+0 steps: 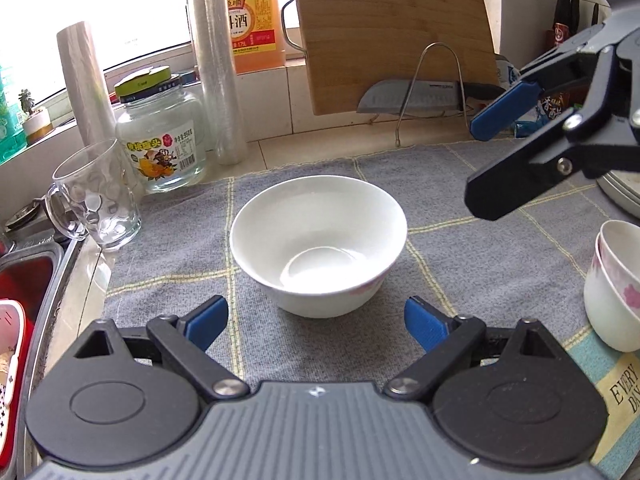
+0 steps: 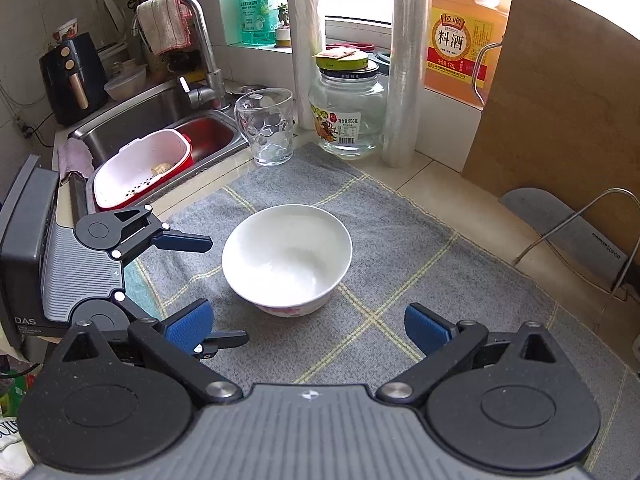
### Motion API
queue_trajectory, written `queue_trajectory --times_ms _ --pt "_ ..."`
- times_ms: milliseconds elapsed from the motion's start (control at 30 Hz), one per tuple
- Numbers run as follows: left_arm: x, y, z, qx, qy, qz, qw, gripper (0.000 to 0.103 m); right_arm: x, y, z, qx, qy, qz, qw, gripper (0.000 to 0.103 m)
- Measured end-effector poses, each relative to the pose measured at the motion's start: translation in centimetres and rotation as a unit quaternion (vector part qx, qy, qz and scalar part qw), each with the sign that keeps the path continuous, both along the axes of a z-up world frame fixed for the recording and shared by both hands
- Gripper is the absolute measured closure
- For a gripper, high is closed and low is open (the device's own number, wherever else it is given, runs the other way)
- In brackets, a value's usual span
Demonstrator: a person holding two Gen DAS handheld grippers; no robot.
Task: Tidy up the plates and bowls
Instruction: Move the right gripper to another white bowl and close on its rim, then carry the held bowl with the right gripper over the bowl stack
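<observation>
Left of the left gripper (image 1: 316, 322), whose fingers are spread wide, stand one dimpled glass mug (image 1: 96, 196) and one clear jar (image 1: 162, 142); one white ceramic bowl (image 1: 319, 245) sits just beyond its fingertips, unobstructed, on the grey checked cloth (image 1: 460, 208); the right gripper (image 2: 309, 325) is equally wide; only the left wrist view shows two nested pink-flowered bowls (image 1: 614, 284) to the right.

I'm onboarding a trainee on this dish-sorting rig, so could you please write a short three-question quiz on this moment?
1. True or false: the white bowl on the grey mat lies upside down.
2. Which stands nearest the sink: (a) glass mug, (b) glass jar, (c) cutting board?
3. Fill in: the left gripper and right gripper are both ____.

Key: 1 false, it sits upright and empty. 2 a. 3 open, holding nothing.
</observation>
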State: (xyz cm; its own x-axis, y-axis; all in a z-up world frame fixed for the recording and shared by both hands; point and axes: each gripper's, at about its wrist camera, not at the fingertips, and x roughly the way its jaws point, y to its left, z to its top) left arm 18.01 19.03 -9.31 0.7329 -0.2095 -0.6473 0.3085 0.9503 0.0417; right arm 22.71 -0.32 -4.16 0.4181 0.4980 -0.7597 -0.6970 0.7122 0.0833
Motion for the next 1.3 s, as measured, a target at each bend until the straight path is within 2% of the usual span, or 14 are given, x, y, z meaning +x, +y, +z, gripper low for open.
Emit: queue_trajectory --times_ms 333,567,1067,1300 --pt "1.9 -0.1 -0.6 -0.002 -0.008 -0.022 0.9997 0.009 4.3 3.5 -2.8 -0.002 0.034 0.004 0.999 0.003" --pt "2.5 0.1 -0.6 -0.008 -0.011 -0.035 0.9993 0.011 6.2 5.0 -4.2 -0.005 0.048 0.006 0.999 0.014" --pt "2.5 0.1 -0.4 -0.012 -0.014 -0.049 0.9987 0.014 7.4 6.0 -5.2 0.004 0.058 0.012 0.998 0.029" --pt "2.4 0.0 -0.2 -0.006 -0.012 -0.051 0.9986 0.015 7.3 5.9 -4.9 0.007 0.062 0.01 0.998 0.029"
